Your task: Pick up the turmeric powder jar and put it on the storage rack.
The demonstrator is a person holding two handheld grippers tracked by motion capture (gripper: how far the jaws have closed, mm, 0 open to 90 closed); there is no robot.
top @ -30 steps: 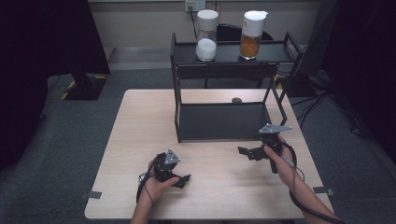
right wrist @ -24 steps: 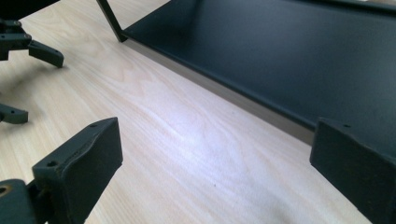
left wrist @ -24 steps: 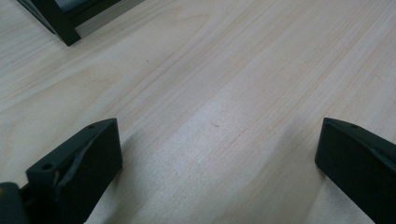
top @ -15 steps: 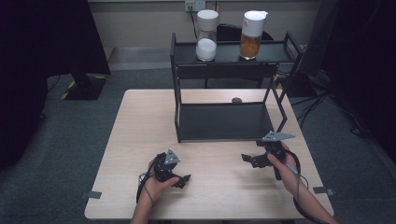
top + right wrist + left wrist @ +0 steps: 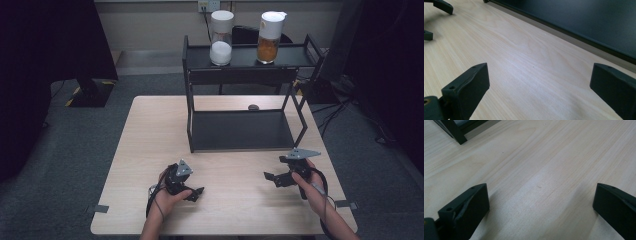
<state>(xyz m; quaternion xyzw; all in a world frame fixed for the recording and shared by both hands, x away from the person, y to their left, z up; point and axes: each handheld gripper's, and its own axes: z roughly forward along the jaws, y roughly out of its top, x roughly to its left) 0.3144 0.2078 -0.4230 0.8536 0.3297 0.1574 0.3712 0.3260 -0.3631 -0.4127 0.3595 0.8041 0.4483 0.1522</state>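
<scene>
Both tools, left tool (image 5: pixel 196 192) and right tool (image 5: pixel 270 178), are held wide open, empty, low over worktop (image 5: pixel 150 150). Rack (image 5: pixel 240 131) at 12 o'clock could be clipped on lifting.

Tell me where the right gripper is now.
In the high view the right gripper is low over the table at its near right, just in front of the black rack, jaws open and empty, pointing toward the left gripper.

The left gripper (image 5: pixel 540 205) hangs low over the pale wooden desk (image 5: pixel 544 165), its two black jaws spread wide — bare wood between them — and a black rack's corner (image 5: pixel 457 130) sits at the top left.
</scene>
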